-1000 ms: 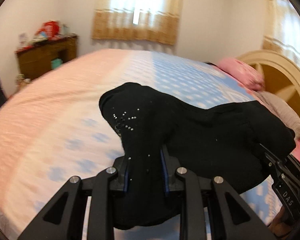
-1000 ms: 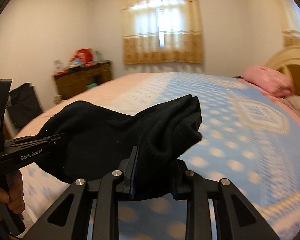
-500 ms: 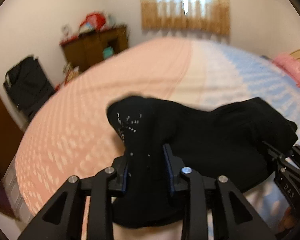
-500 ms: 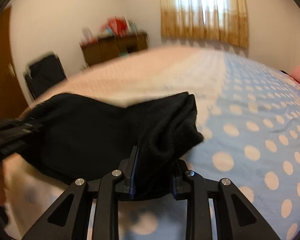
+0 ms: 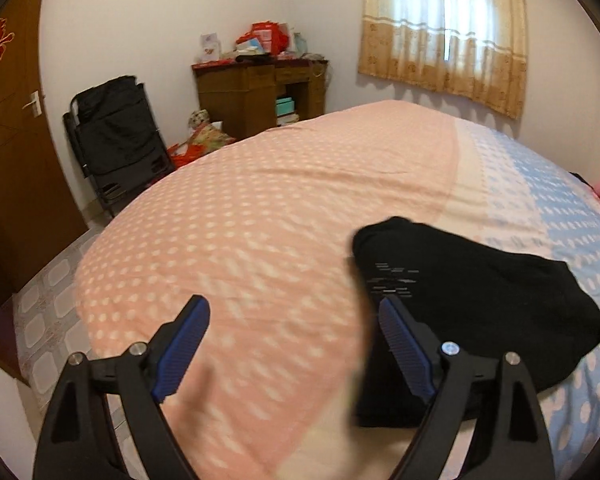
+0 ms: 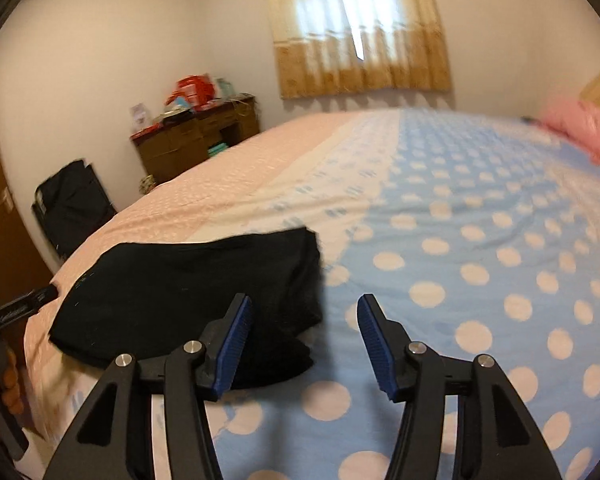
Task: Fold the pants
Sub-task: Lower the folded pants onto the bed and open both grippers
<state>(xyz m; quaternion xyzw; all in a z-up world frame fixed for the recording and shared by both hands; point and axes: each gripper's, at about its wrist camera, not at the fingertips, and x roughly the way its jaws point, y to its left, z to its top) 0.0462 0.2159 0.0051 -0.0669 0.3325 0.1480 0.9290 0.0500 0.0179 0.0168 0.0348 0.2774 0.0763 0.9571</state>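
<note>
Because the pants (image 5: 472,320) are soft knit fabric, judge them light, limp and prone to sag; they should be gripped at a thick folded edge or corner, not mid-panel. The left tool (image 5: 292,344) is opening, jaws well apart, nothing between them; the bundle lies at its 2 o'clock, touching the right finger. The right tool (image 6: 304,340) is opening, jaws apart on bare bed (image 6: 460,240); the pants (image 6: 188,292) lie flat at 10 o'clock. Farther off, a dresser (image 5: 260,96) stands at 12 o'clock.
</note>
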